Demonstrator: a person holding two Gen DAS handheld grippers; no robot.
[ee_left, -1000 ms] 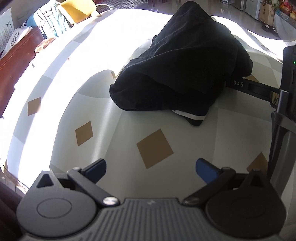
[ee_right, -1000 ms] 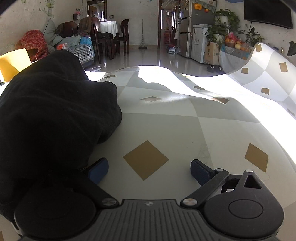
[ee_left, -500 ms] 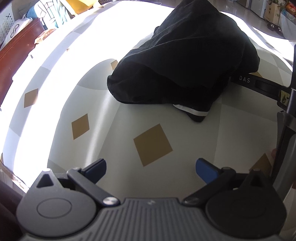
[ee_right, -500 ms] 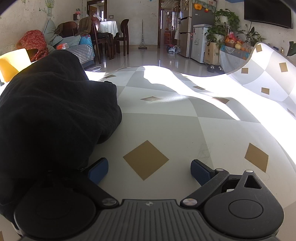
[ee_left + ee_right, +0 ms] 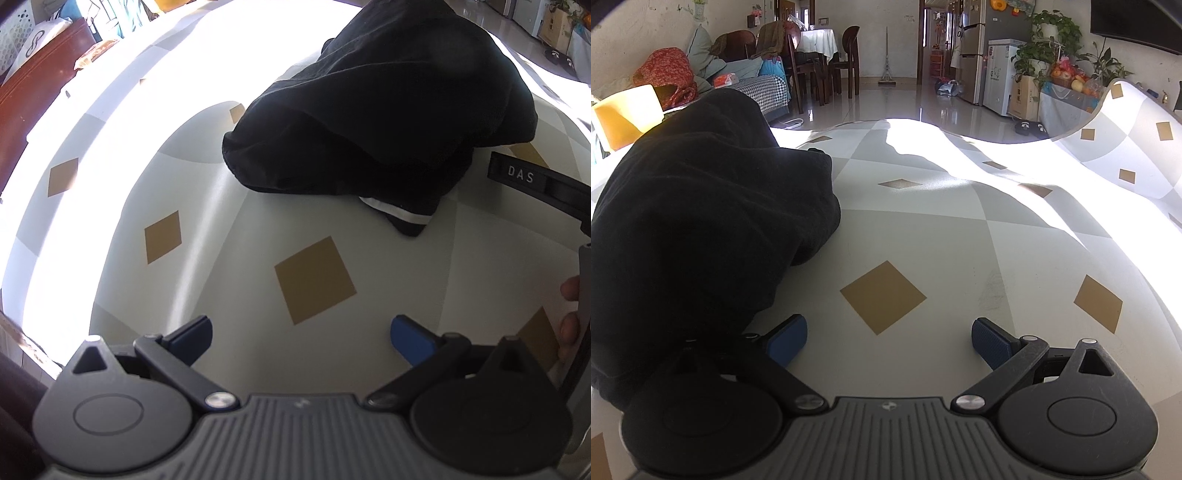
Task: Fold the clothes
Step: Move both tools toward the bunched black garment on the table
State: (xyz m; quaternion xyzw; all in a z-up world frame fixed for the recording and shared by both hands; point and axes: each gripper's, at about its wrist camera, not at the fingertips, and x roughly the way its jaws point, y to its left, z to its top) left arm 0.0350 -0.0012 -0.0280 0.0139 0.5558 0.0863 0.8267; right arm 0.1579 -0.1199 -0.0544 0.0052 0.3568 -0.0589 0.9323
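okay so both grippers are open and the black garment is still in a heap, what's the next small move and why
Probably move the left hand-held gripper forward to the black garment's near hem with the white stripe. Its jaws are open and empty, the cloth lies bunched, and that edge is closest to grab for spreading.

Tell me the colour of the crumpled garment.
Black garment with a white stripe at one edge, clearest in the left wrist view.

Left gripper [image 5: 301,334] hovers above the table covering [image 5: 207,280] with blue-padded jaws spread wide and empty, while right gripper [image 5: 888,338] sits low over the same covering, jaws equally wide and empty, its body gripped by fingers [image 5: 569,306] at the covering's right edge.
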